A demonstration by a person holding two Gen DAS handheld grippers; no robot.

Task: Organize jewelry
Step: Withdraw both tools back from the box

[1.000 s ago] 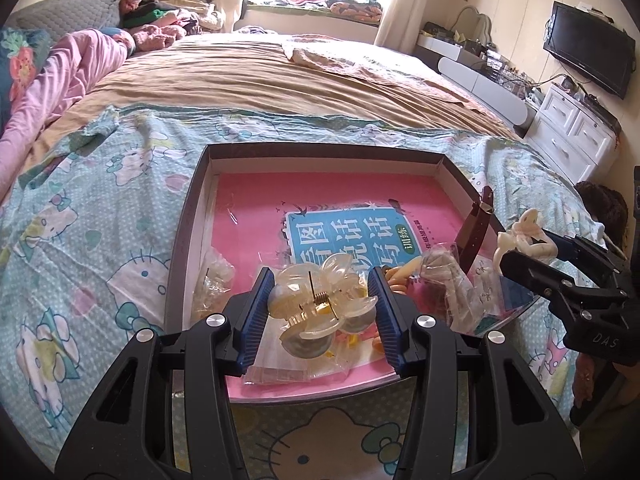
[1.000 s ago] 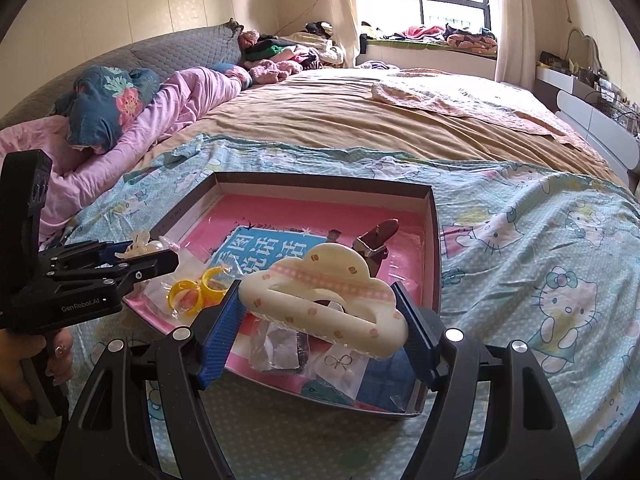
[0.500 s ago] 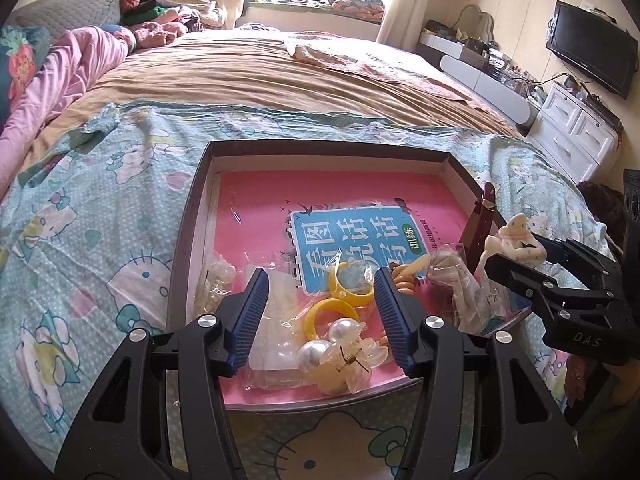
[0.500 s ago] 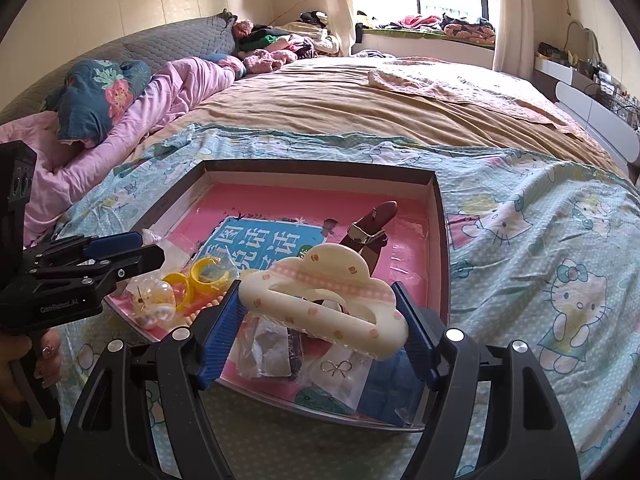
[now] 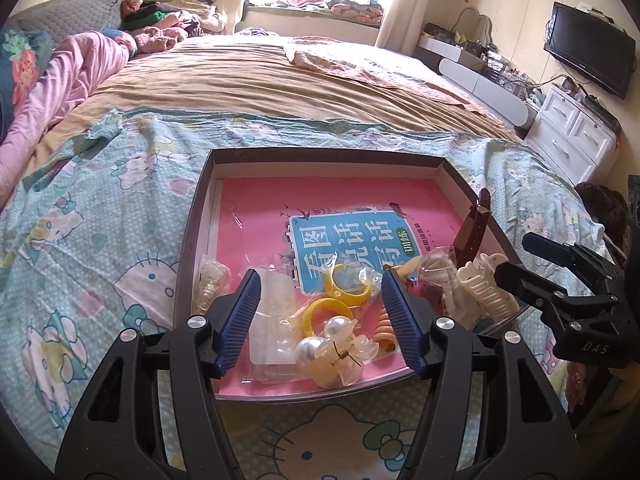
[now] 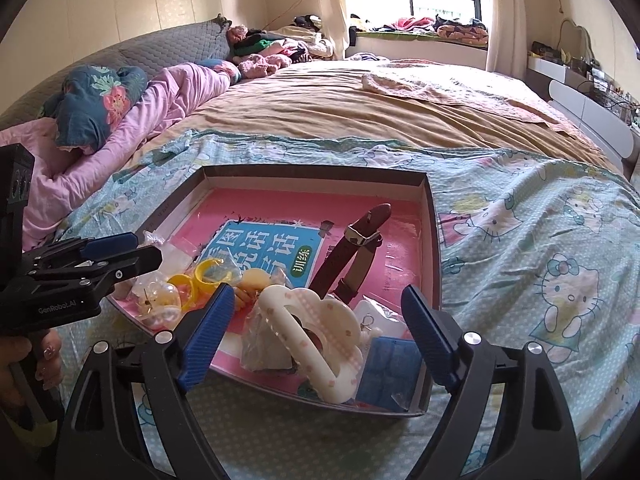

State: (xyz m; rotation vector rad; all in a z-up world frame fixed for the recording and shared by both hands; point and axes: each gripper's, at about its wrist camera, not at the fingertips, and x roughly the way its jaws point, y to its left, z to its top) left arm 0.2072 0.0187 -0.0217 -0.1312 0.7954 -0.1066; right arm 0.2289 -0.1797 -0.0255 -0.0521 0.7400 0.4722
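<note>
Left tongs (image 5: 320,320): we see the jaws opening, pressing on nothing; the pearl hair claw (image 5: 340,354) lies loose in the tray (image 5: 192,240), between and just below the two blue pads.
Right tongs (image 6: 316,336): jaws opening as well; the cream cloud-shaped hair claw (image 6: 316,336) sits between the pads, and we see a gap to each pad, so it is let go.
Cloud claw, axis: in the right wrist view its long axis runs from far-left to near-right between the pads, and it leans tilted on a clear packet (image 6: 264,344).
Pearl claw, axis: we cannot give it a clear long axis; its two pearls lie toward the left pad, its clear petals toward the right.
Watch strap (image 6: 352,252): dark brown, ahead of the right tongs, its long axis pointing away and a little right, buckle end raised.
Yellow rings (image 5: 340,292): two, in plastic wrap, just ahead of the pearl claw between the left pads.
Tray: on the Hello Kitty bedsheet (image 5: 100,260), lined by a pink booklet (image 5: 280,208).
Hard to make out: what the clear packets hold; the blue item (image 6: 388,368) by the right pad is half covered by the cloud claw.
Cut off: a hand (image 6: 28,360) on the left handle, only partly in view.
</note>
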